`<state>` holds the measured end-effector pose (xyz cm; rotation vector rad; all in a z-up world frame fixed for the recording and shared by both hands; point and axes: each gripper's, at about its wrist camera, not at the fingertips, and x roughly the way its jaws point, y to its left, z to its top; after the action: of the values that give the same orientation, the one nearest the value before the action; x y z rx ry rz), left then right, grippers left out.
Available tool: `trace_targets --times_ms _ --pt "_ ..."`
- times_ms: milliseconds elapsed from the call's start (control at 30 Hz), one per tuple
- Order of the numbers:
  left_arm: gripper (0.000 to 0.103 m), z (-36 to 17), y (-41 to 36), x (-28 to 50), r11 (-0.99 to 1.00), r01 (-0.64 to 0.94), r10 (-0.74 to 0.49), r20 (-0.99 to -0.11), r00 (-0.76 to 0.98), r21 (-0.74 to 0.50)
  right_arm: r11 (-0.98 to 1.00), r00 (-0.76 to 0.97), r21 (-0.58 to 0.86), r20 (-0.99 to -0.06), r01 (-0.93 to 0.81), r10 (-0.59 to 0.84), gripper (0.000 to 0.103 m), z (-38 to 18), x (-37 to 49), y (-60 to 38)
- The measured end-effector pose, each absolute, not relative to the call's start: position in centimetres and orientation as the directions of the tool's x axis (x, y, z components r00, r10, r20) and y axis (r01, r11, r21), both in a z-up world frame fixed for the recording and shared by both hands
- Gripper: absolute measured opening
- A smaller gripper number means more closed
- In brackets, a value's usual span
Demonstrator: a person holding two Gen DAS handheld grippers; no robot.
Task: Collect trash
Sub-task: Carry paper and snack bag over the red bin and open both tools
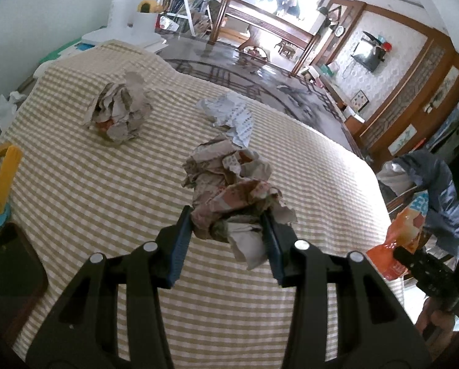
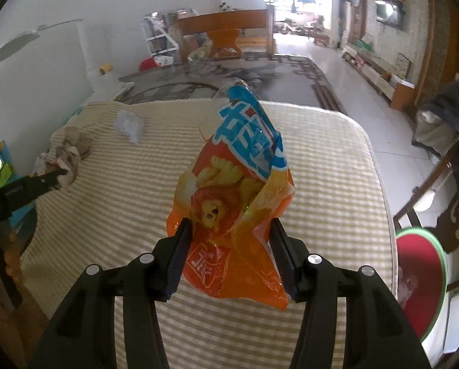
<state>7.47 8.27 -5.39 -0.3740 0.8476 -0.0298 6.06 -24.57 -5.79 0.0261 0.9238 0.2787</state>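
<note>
A: Left wrist view. The left gripper has its jaws partly closed and clamped on a crumpled paper wad, brown with reddish print. The wad is just above the striped tablecloth; whether it touches the cloth can't be told.

B: Other trash?

A: A second brown paper wad lies on the cloth, farther back and left of the held one. A white printed paper scrap lies just behind the held one. At the right edge of the cloth, the orange snack bag is half cut off behind a dark gripper finger. A yellow handle sits at the left edge, with its body out of frame.

B: Right wrist view?

A: The right gripper is partly closed, pads pinching the orange snack bag, which stands up over the cloth. The bag hides the cloth behind it. The left gripper pokes in at the far left edge, its paper wad blurred. The white scrap is soft and unreadable.
</note>
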Motion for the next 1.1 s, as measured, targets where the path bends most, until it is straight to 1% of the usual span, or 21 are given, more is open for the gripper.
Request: trace_targets --times_ms 100,200,267,567,667,767,900,967,1100 --pt "0.042 -5.3 7.6 7.3 0.943 -0.112 -0.161 -0.725 0.670 -0.312 0.961 0.582 0.202 -0.765 -0.188 0.275 0.050 -5.3 6.2 -25.8" --pt "0.042 -5.1 7.0 7.1 0.951 -0.102 -0.148 -0.719 0.679 -0.292 0.973 0.626 0.160 -0.746 -0.166 0.229 0.050 -4.4 6.1 -26.5" --pt "0.042 -5.0 6.5 7.0 0.955 -0.092 -0.145 -0.716 0.683 -0.281 0.974 0.639 0.155 -0.736 -0.162 0.224 0.050 -4.0 5.9 -26.9" --pt "0.042 -5.4 1.9 6.7 0.973 0.016 -0.180 -0.715 0.676 -0.229 0.980 0.642 0.129 -0.742 -0.149 0.195 0.051 -4.0 5.1 -29.1" --pt "0.042 -5.9 -1.0 6.7 0.958 0.079 -0.260 -0.718 0.646 -0.275 0.982 0.641 0.145 -0.744 -0.120 0.188 0.051 -4.0 4.9 -30.8" --pt "0.042 -5.8 -4.2 6.7 0.935 0.144 -0.339 -0.704 0.624 -0.323 0.987 0.630 0.155 -0.761 -0.052 0.153 0.051 -4.2 5.1 -33.1" --pt "0.042 -6.1 -10.3 7.2 0.877 0.250 -0.478 -0.691 0.542 -0.411 0.965 0.619 0.250 -0.771 0.077 0.150 0.051 -4.4 5.0 -37.3" --pt "0.042 -6.3 -14.3 7.6 0.830 0.313 -0.558 -0.681 0.474 -0.461 0.950 0.629 0.271 -0.768 0.153 0.118 0.051 -4.1 4.8 -39.8" --pt "0.042 -6.8 -21.3 7.8 0.771 0.424 -0.624 -0.696 0.355 -0.475 0.926 0.626 0.228 -0.780 0.300 -0.011 0.051 -3.6 4.1 -43.7"
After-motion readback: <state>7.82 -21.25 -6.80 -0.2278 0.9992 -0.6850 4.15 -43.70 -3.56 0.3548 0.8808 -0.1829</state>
